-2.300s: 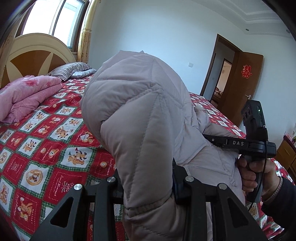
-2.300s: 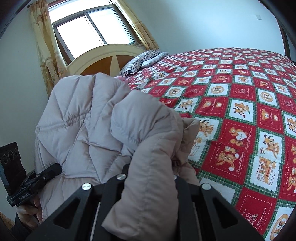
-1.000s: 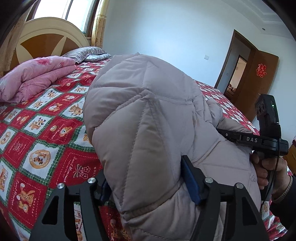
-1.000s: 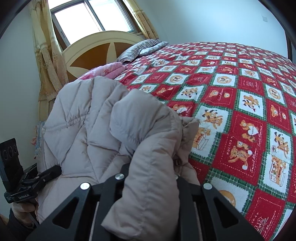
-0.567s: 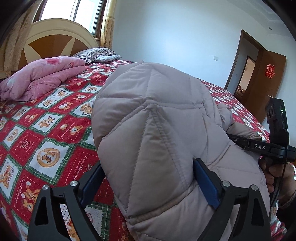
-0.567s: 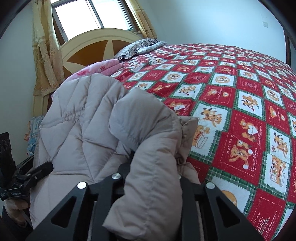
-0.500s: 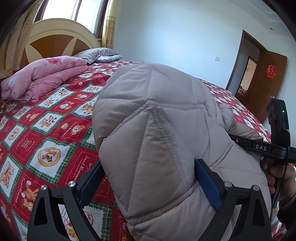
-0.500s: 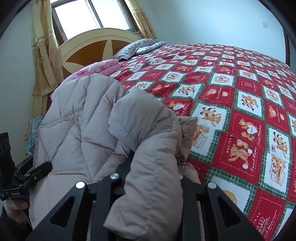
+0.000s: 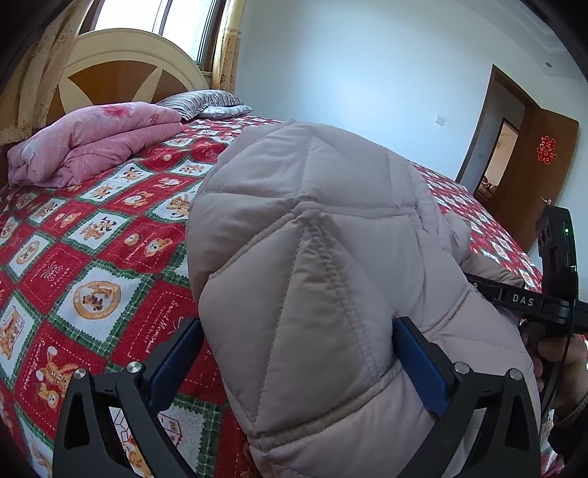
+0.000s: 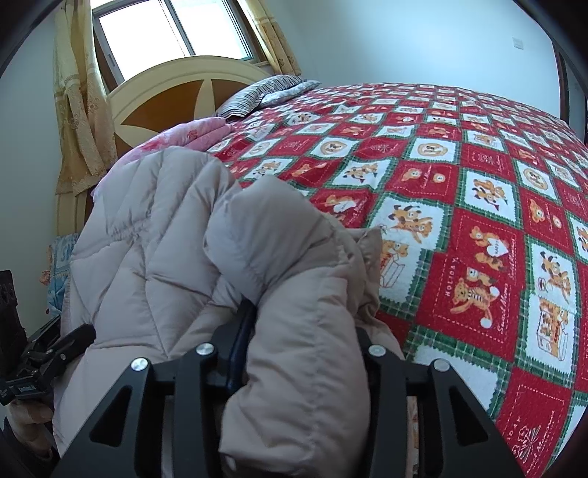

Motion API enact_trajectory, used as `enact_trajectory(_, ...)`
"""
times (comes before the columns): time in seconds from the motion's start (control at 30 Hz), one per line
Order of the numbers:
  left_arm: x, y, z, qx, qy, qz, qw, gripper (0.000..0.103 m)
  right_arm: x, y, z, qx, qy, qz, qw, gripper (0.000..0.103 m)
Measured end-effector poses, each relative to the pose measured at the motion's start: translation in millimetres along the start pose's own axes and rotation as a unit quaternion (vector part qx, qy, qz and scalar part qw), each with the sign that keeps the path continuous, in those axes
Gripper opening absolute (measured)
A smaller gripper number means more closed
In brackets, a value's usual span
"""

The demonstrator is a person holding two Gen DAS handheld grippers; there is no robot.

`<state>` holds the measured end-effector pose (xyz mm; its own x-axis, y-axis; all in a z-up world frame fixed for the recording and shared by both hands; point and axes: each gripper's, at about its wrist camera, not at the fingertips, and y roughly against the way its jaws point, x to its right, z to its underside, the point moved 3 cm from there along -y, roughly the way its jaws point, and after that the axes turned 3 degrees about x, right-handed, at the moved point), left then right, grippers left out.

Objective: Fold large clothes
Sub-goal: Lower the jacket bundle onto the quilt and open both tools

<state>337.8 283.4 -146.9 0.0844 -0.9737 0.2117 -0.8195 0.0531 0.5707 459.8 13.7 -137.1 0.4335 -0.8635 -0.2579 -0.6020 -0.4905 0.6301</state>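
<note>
A pale pink quilted puffer jacket (image 9: 312, 239) is bunched up over the near edge of the bed. It also fills the lower left of the right wrist view (image 10: 176, 257). My left gripper (image 9: 294, 353) stands wide open, its blue-padded fingers on either side of a thick fold of the jacket. My right gripper (image 10: 305, 342) is shut on another thick fold of the jacket. The right gripper also shows at the right edge of the left wrist view (image 9: 525, 301), and the left gripper at the lower left of the right wrist view (image 10: 44, 353).
The bed carries a red, green and white cartoon-print cover (image 10: 459, 184). A folded pink quilt (image 9: 92, 139) and striped pillows (image 9: 202, 101) lie by the round headboard (image 9: 121, 70). A brown door (image 9: 533, 161) stands open at the far right. A window with curtains (image 10: 165, 33) is behind the headboard.
My left gripper's jaws have spread from clamped on the jacket to wide open around the fold. The jacket has come lower over the bed. The right gripper keeps its grip.
</note>
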Motion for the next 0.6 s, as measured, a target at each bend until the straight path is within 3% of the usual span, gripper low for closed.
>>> enact_trajectory(0.2, -1.2, 2.6, -1.8, -0.009, 0.014, -0.006, 0.9998, 0.102, 3.9, 0.4, -1.2, -0.004, -0.004, 0.009, 1.0, 0.057)
enact_trajectory(0.3, 1.9, 21.5, -7.6, 0.01, 0.007, -0.025, 0.9996, 0.102, 1.5, 14.9, -4.4, 0.007, 0.001, 0.017, 1.0, 0.064)
enact_trajectory(0.4, 9.3, 53.1, -16.3, 0.047, -0.01, -0.038, 0.9981, 0.102, -6.5, 47.0, -7.0, 0.043, 0.011, 0.015, 0.999, 0.077)
enact_trajectory(0.53, 20.9, 90.3, -18.7, 0.071, -0.033, -0.075, 0.9941, 0.102, -29.9, 94.6, -1.5, 0.09, 0.036, 0.052, 0.994, 0.086)
enact_trajectory(0.6, 23.5, 105.3, -16.1, 0.078, -0.028, -0.075, 0.9937, 0.102, -45.2, 111.4, 5.5, 0.105, 0.056, 0.069, 0.991, 0.091)
